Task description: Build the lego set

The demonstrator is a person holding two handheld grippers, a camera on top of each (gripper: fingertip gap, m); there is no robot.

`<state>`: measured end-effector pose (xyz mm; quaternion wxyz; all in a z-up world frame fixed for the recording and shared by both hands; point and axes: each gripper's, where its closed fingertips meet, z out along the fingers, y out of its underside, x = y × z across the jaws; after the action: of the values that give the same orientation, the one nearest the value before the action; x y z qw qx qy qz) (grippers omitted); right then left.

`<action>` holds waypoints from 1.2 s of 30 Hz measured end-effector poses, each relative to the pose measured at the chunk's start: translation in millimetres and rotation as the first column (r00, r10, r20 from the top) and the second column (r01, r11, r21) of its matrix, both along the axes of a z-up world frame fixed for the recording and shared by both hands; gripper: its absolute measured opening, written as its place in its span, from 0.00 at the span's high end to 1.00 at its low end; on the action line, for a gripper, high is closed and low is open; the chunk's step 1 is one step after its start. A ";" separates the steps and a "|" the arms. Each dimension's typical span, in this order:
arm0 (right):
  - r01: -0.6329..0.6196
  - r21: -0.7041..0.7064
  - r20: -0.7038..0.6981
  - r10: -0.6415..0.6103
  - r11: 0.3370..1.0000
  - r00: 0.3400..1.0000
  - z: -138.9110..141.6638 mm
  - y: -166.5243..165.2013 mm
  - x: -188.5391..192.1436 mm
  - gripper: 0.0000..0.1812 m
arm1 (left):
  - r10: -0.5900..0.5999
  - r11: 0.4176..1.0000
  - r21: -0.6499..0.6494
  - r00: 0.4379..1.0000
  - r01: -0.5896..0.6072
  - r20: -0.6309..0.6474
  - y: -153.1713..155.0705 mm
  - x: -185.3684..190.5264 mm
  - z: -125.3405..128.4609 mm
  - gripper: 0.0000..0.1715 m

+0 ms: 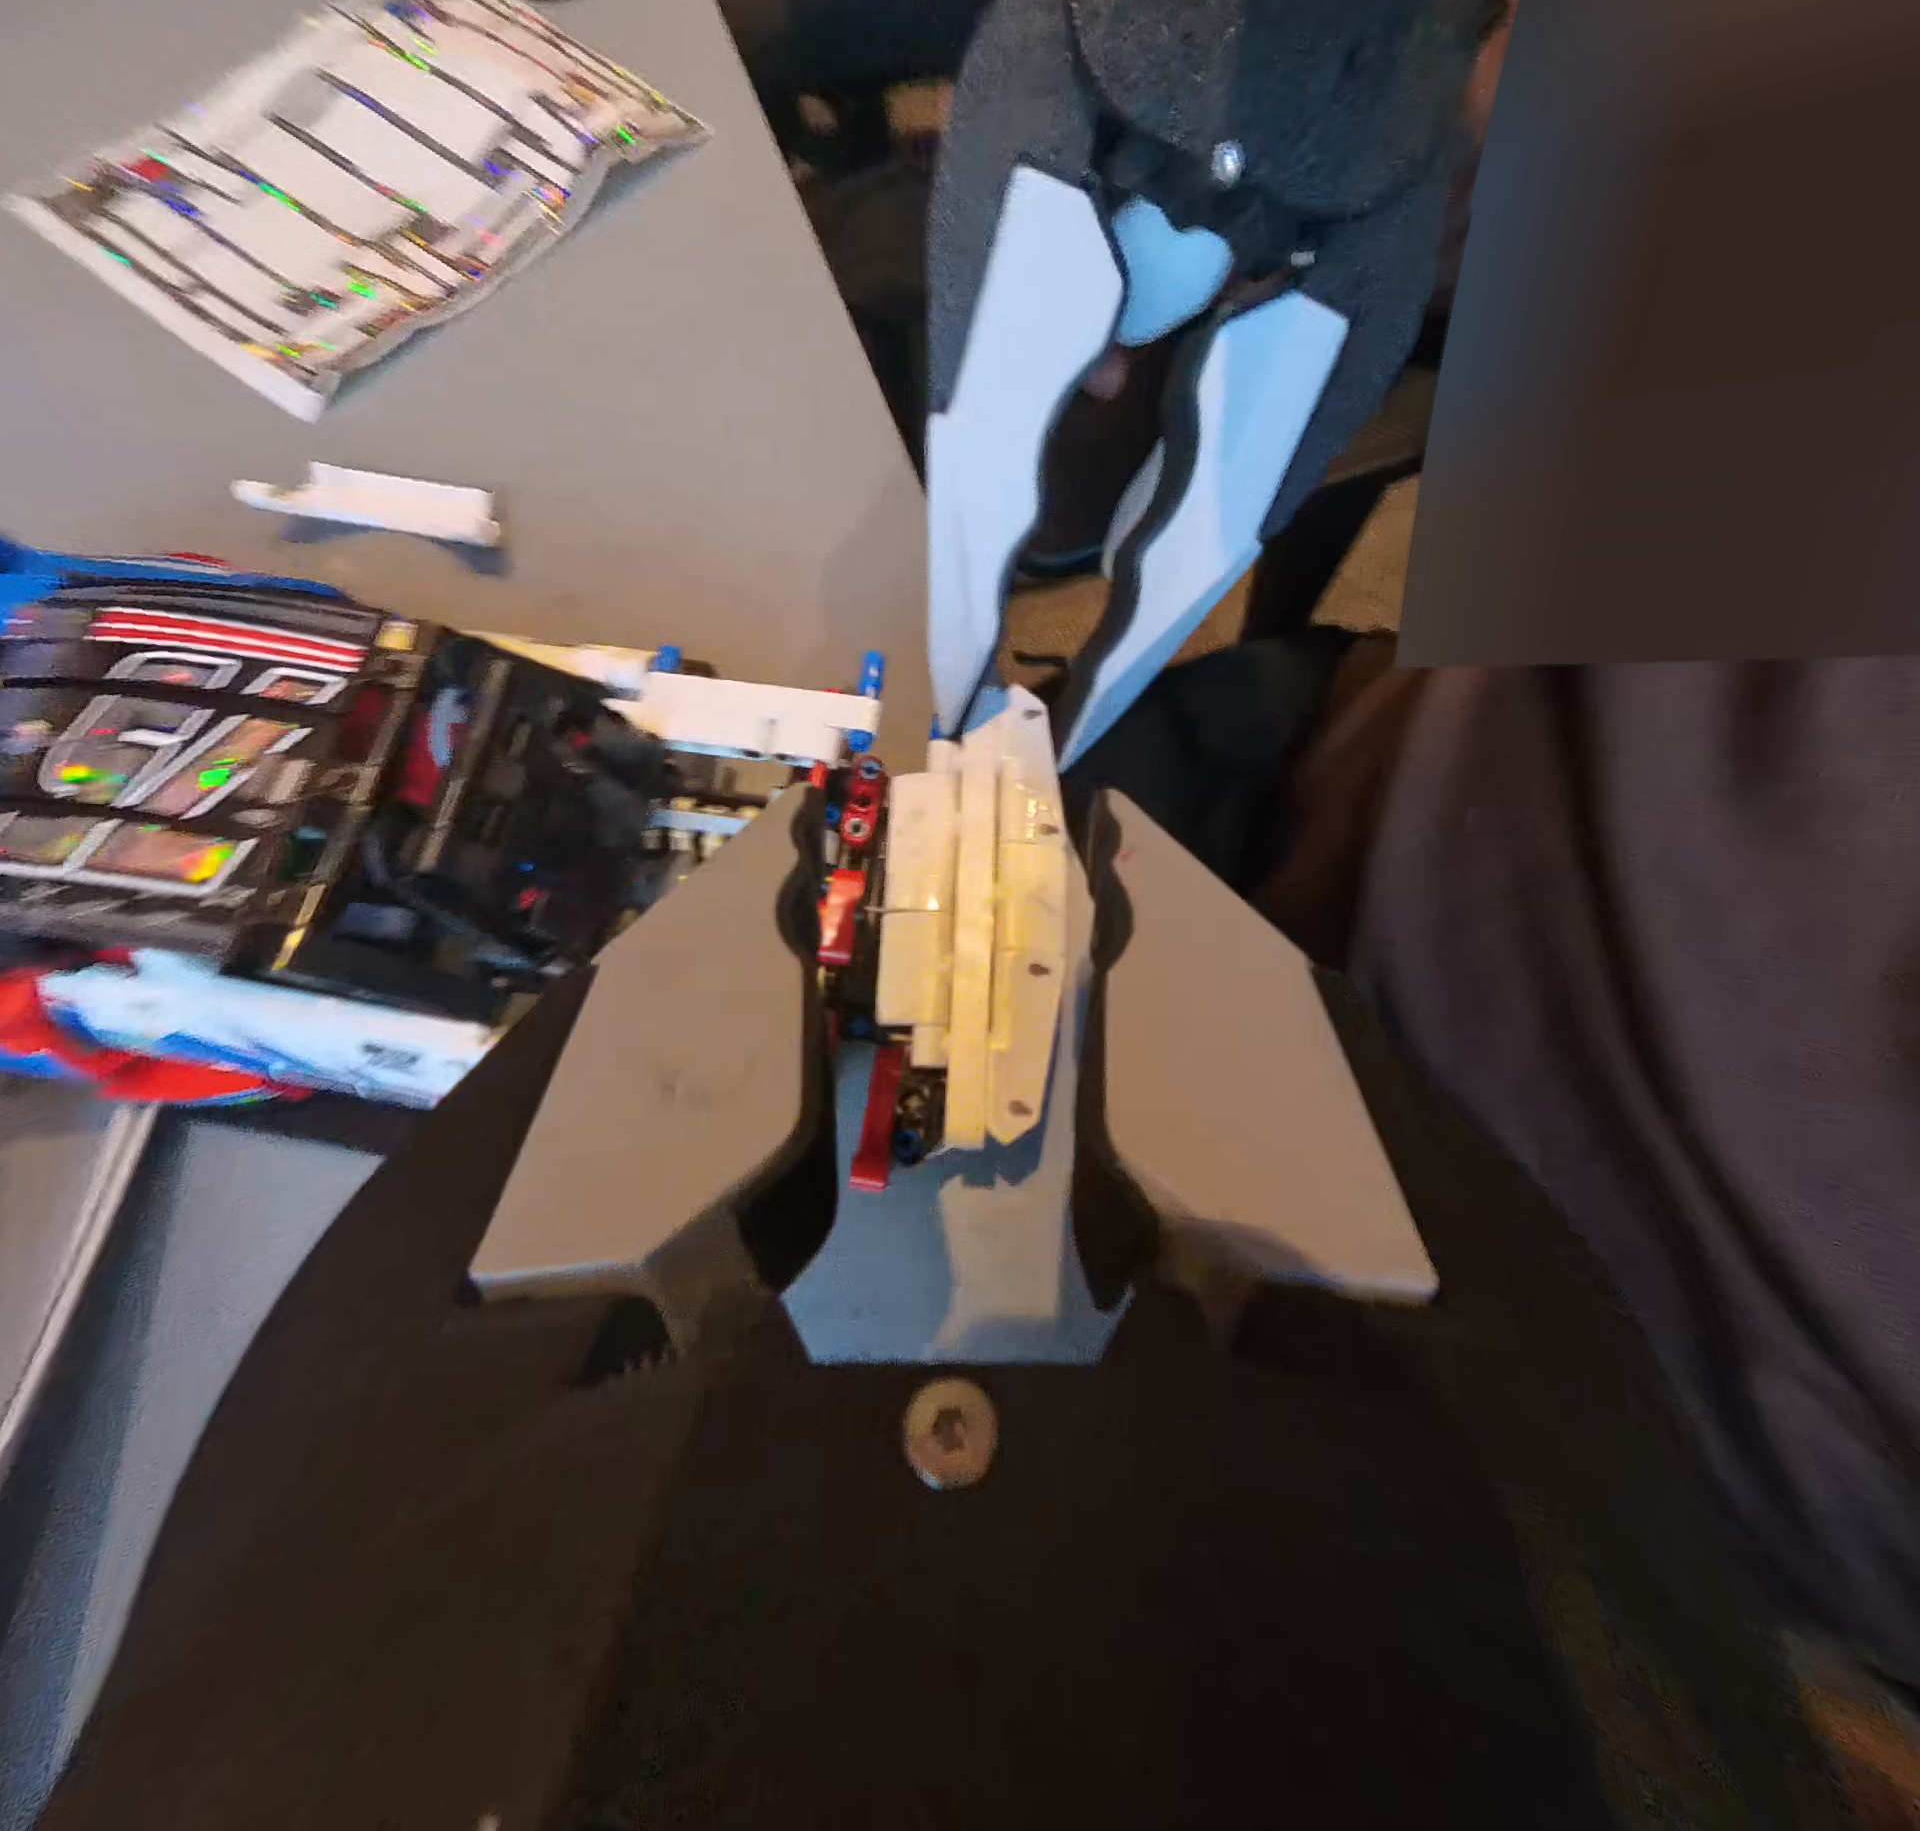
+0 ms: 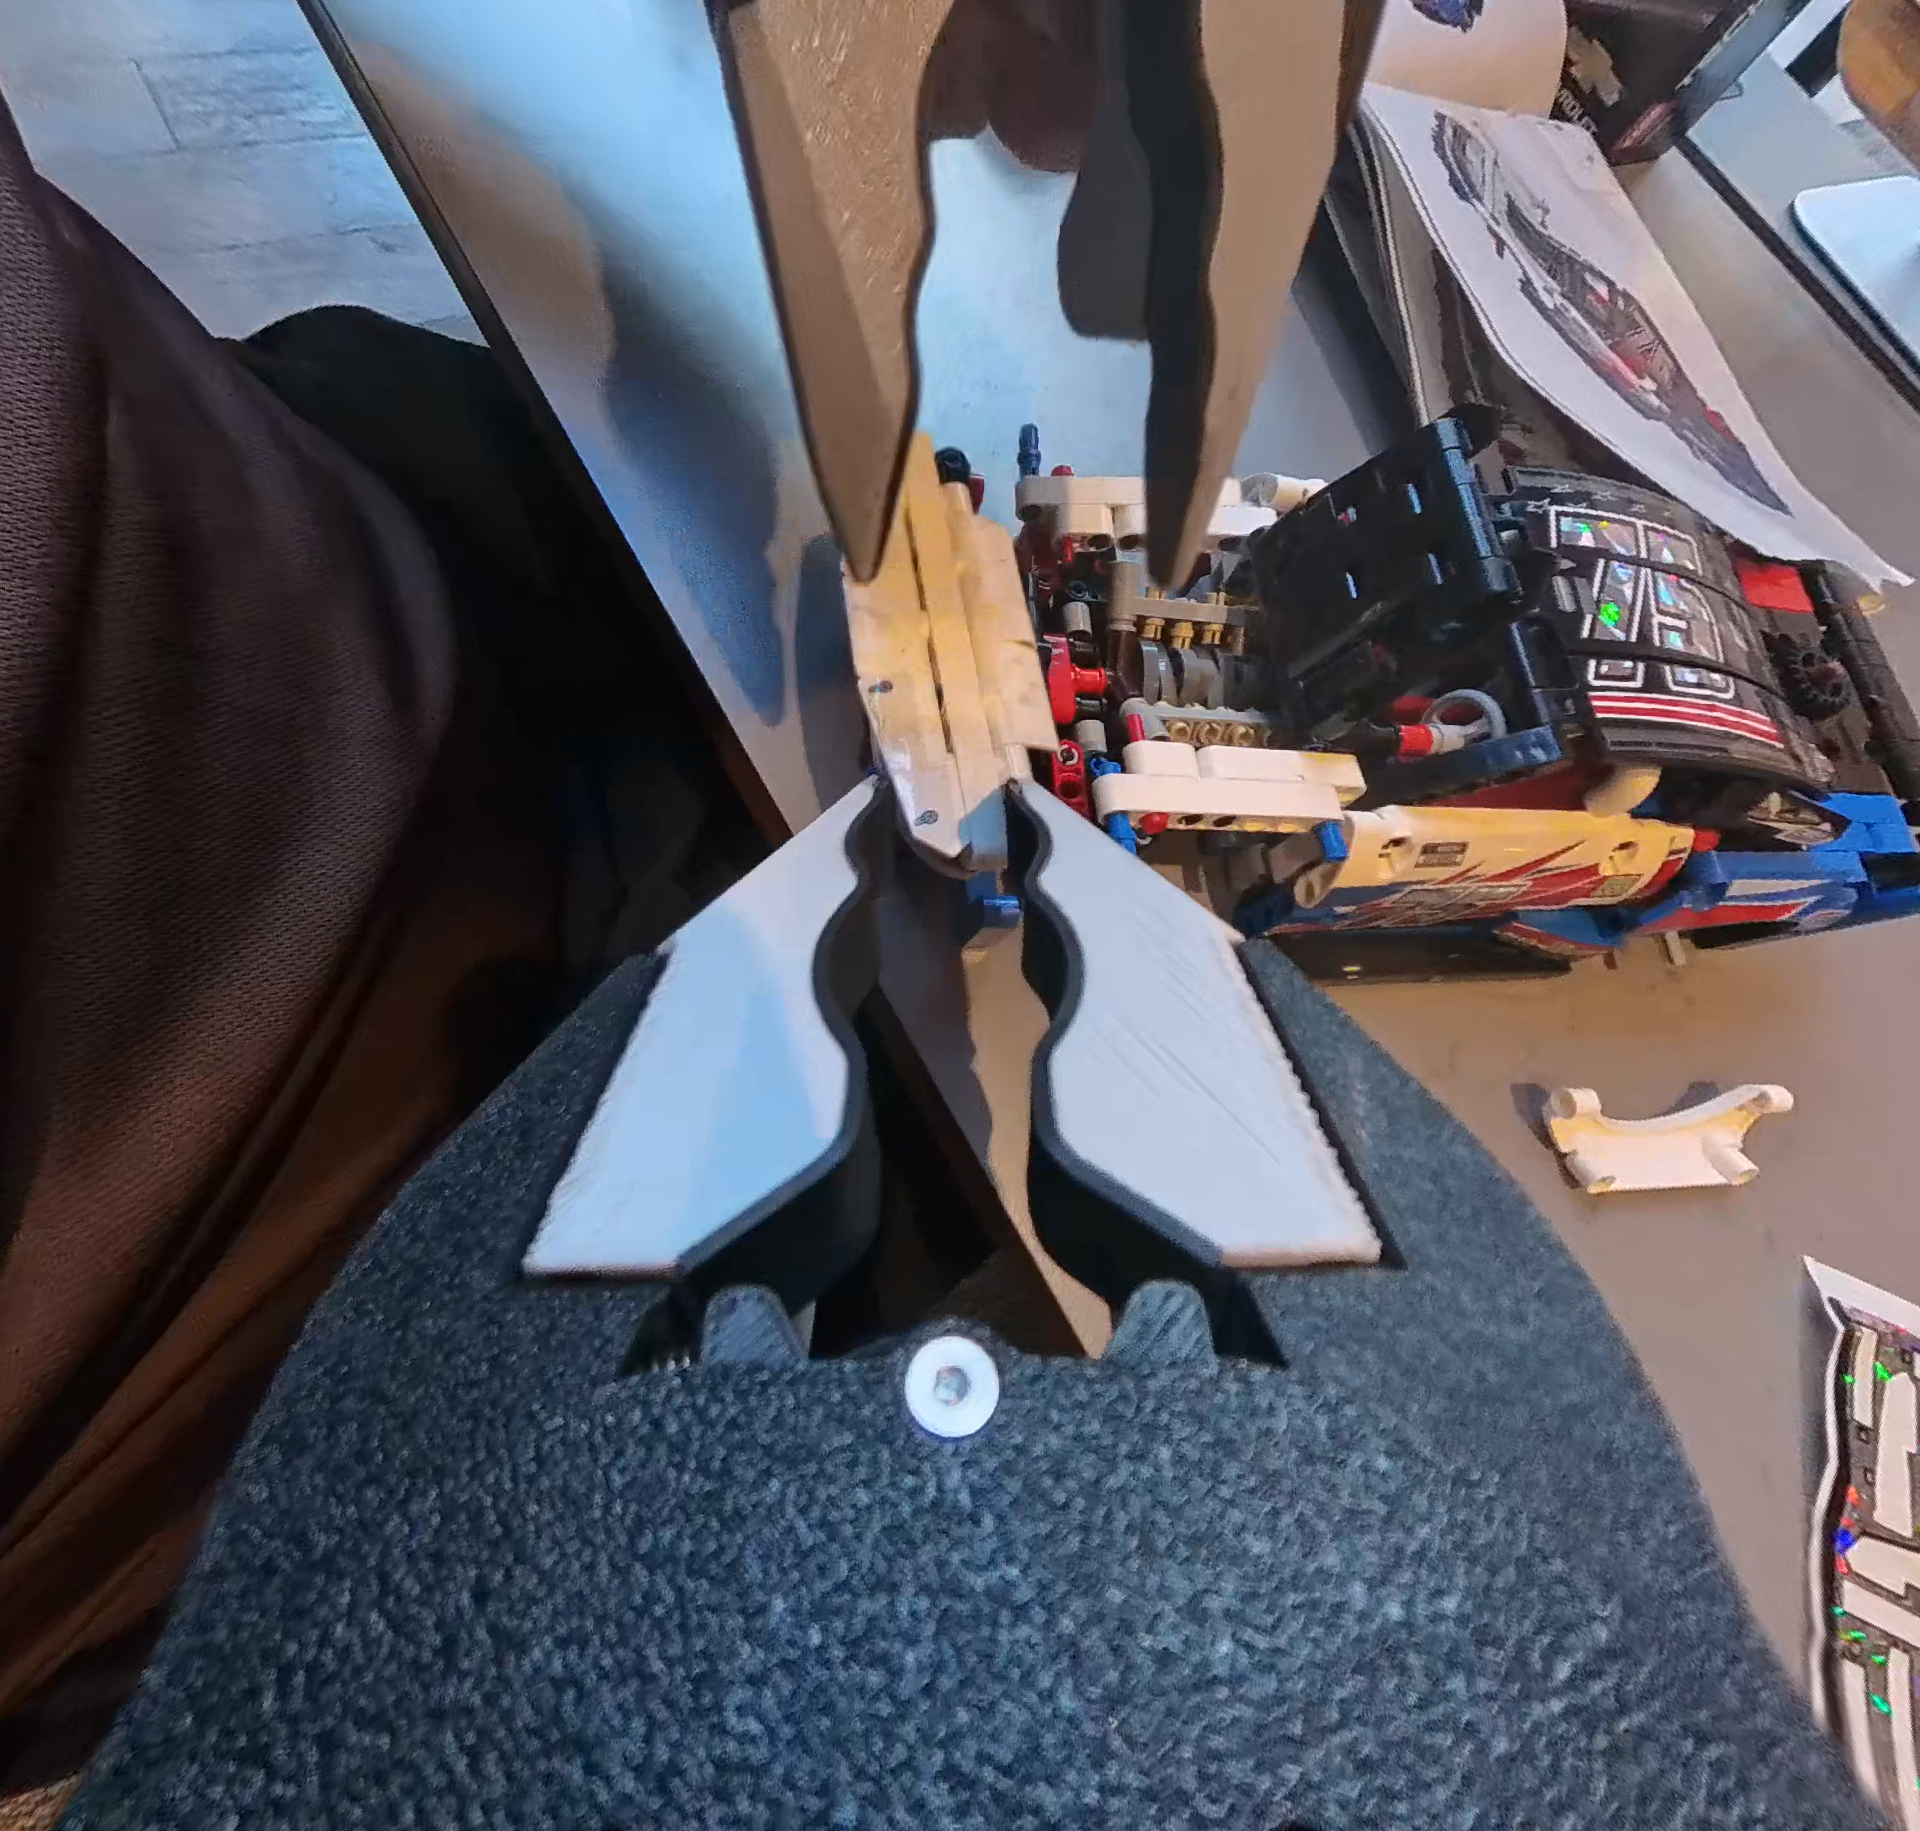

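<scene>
The lego car, black, blue, red and white, lies on the grey table; it also shows in the left wrist view. Its white front panel sits at the table's edge, also seen in the right wrist view. My left gripper straddles the car's front end, its fingers closed against the panel and the red parts beside it. My right gripper comes from the opposite side and is shut on the panel's end. Each gripper shows in the other's view, the right and the left.
A loose white curved piece lies on the table beside the car, also in the left wrist view. A sticker sheet lies farther off. An instruction booklet and a dark box lie behind the car. A person's dark clothing is close by. My two grippers' fingertips are within a few centimetres of each other.
</scene>
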<state>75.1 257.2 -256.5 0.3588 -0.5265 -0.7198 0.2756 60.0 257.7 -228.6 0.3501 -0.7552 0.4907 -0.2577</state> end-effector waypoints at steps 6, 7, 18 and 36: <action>0.006 0.091 -0.039 -0.003 0.996 0.999 7.1 4.6 -2.5 0.89 | -0.055 0.998 0.014 0.969 0.060 -0.242 1.2 3.0 -36.2 0.70; -0.002 0.102 -0.051 0.007 0.995 0.999 9.2 4.0 -3.6 0.89 | -0.056 0.998 0.017 0.963 0.063 -0.262 2.0 3.2 -39.8 0.71; -0.020 0.110 -0.066 0.027 0.994 0.997 5.3 7.1 -12.7 0.90 | -0.058 0.998 -0.030 0.972 0.053 -0.227 6.8 0.1 -42.2 0.75; 0.078 -0.513 -0.103 -0.151 0.855 0.983 12.4 37.5 7.1 0.92 | -0.076 0.988 0.118 0.973 0.103 -0.218 18.9 -5.0 -27.5 0.75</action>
<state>82.2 294.7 -244.0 0.2730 -0.6236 -0.5624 0.4693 55.0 276.6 -256.2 0.3314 -0.7315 0.5743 -0.1590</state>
